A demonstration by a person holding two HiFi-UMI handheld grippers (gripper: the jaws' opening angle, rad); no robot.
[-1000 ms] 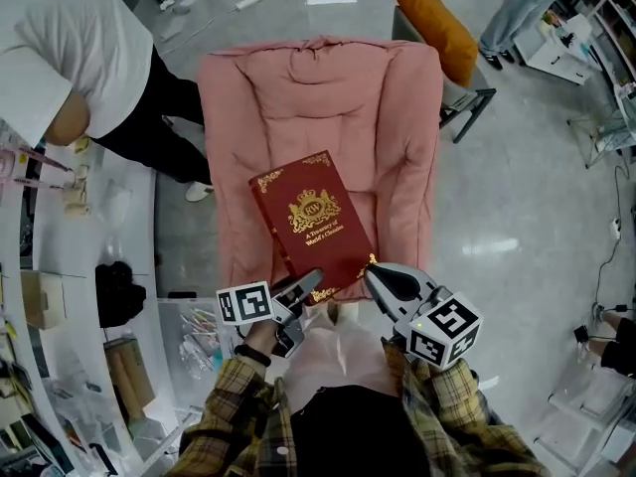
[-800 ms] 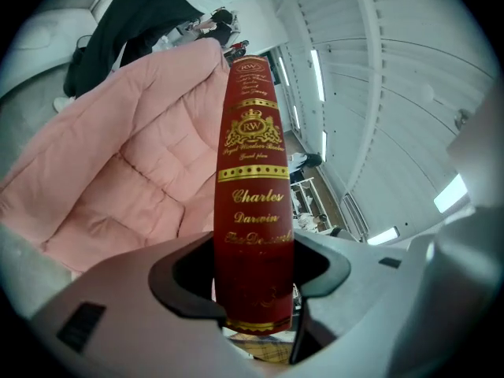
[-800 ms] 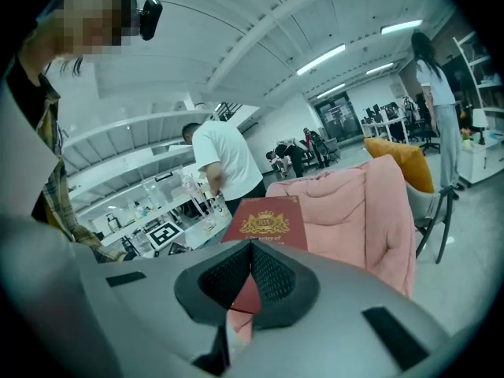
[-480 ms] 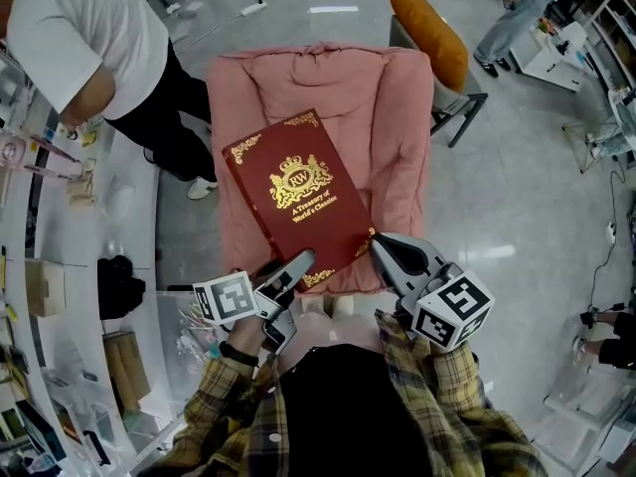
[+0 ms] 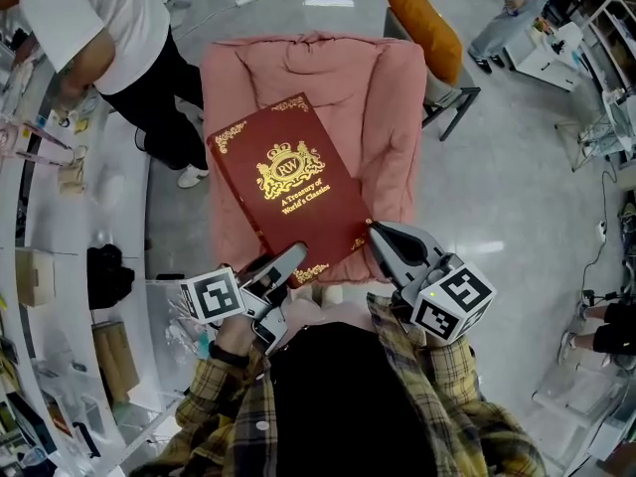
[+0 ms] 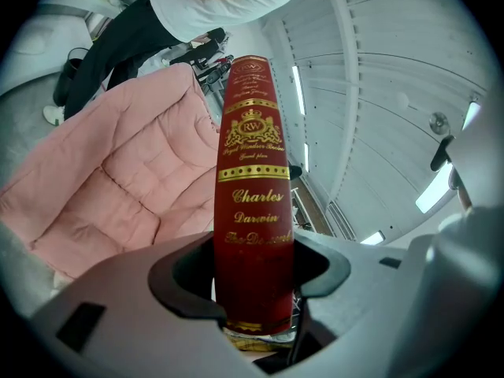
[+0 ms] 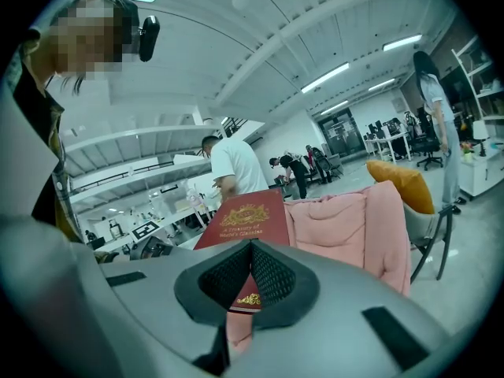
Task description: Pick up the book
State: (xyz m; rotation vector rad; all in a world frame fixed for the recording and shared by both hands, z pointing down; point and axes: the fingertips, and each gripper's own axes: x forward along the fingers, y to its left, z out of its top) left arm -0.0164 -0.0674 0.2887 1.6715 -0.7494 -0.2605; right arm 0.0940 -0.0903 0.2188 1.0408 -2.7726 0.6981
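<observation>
Book (image 5: 288, 182) hangs over the pink cushion (image 5: 388, 97), left claw (image 5: 296, 256) pinching its spine, right claw (image 5: 378, 232) nipping one corner. I worry that skimpy corner grip slips and it twists loose.

- Book (image 5: 288, 182): one, red with gold print.
- Hand-held grippers: two, the left gripper (image 5: 291, 263) and the right gripper (image 5: 381, 237).
- Marker cubes: two, one on each gripper, the left cube (image 5: 211, 297) and the right cube (image 5: 452, 302).
- Pink padded cover (image 5: 383, 97): one.
- Orange cushion (image 5: 427, 23): one.
- Dark bundle (image 5: 107, 276) on the white counter (image 5: 60, 227): one.
- Persons in the head view: four.
  - Wearer in a plaid shirt (image 5: 229, 415): one.
  - Bystander in a white T-shirt (image 5: 94, 13): one.
  - Bystander in pale jeans (image 5: 509, 13): one.
  - Legs only at the right edge (image 5: 606, 331): one.
- The right gripper view shows more figures far off, too small to count.
</observation>
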